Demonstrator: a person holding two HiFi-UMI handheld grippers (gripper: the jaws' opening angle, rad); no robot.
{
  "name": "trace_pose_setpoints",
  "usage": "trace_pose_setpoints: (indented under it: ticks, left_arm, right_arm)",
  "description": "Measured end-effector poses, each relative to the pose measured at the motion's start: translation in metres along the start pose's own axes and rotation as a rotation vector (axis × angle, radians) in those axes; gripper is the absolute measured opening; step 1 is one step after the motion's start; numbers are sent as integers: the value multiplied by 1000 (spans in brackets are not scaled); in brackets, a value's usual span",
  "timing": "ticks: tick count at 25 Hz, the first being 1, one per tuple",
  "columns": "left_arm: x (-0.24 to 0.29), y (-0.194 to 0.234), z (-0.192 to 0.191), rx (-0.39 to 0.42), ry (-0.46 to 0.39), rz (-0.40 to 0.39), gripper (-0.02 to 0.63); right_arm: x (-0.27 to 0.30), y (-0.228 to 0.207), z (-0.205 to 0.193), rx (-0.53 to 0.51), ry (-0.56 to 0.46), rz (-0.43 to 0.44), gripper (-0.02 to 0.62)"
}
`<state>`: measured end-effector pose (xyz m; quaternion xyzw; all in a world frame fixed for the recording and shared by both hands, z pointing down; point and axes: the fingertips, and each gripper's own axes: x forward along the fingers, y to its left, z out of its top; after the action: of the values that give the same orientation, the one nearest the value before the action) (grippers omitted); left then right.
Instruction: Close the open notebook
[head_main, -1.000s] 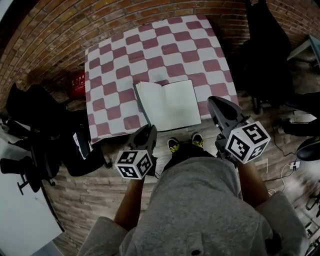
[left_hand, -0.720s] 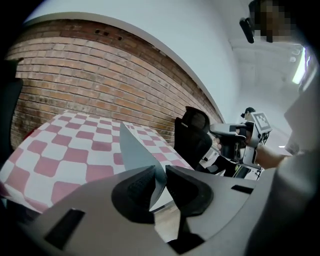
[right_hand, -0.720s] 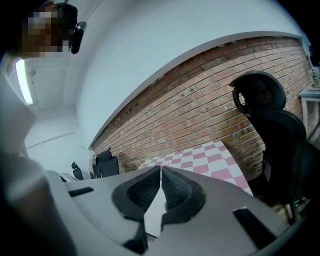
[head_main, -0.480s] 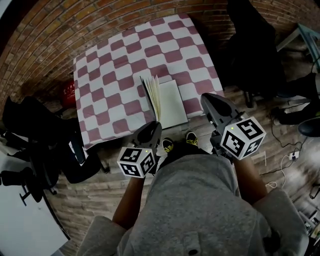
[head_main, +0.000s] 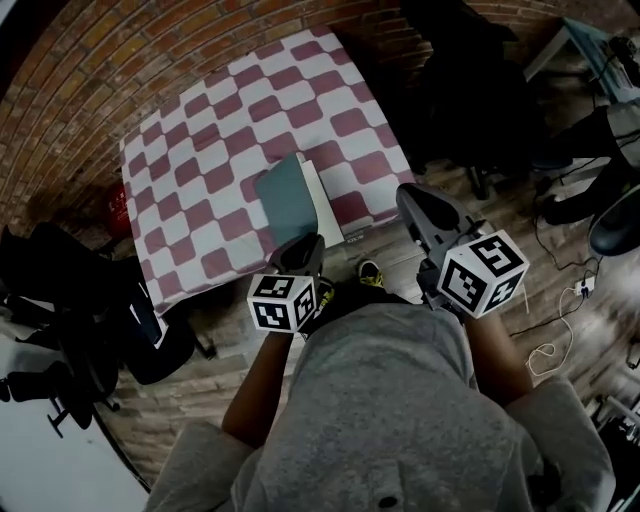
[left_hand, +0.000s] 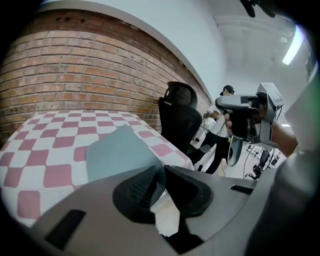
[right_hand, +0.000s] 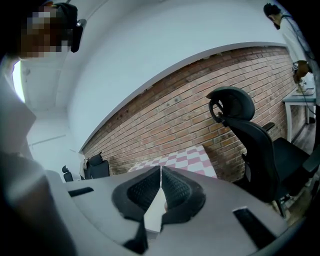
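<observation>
Notebook (head_main: 285, 200) is a flat rectangle, matte teal cover up, with a white strip of pages along its right side. It's lying at the near edge of the pink-and-white checkered tablecloth (head_main: 220, 130). The left gripper (head_main: 304, 246) sits right at the notebook's near edge. Its ribbed pads are a crack apart, just nudged closer, pinching nothing. The right gripper (head_main: 416, 197) is by the cloth's near-right corner, pads pressed together, empty.

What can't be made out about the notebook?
Head view: near edge of the notebook, behind the left gripper.
Left gripper view: whether its jaws, just closing, pinch the cover; a pad hides its edge.
Right gripper view: no notebook shows; the right gripper blocks the near table.
</observation>
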<state>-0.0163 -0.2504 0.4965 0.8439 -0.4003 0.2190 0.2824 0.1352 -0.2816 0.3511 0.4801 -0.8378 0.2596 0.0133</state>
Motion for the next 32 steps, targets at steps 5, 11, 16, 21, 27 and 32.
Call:
trace_pose_setpoints:
  ticks: [5, 11, 16, 21, 27, 32]
  left_arm:
    - [32, -5, -19, 36, 69, 22, 60]
    - [65, -13, -50, 82, 189, 1, 114]
    - [76, -21, -63, 95, 239, -9, 163]
    - [64, -38, -27, -11, 118, -78, 161]
    - [29, -62, 53, 43, -103, -61, 34]
    - [0, -81, 96, 91, -209, -39, 26]
  right_arm:
    - [-25, -20, -1, 5, -18, -51, 31]
    - [-56, -46, -1, 21, -44, -122, 31]
    - [-71, -59, 1, 29, -67, -160, 31]
    - [-80, -69, 13, 11, -84, -173, 31]
    - [-100, -76, 32, -20, -113, -180, 31]
    - [-109, -73, 44, -63, -111, -168, 31]
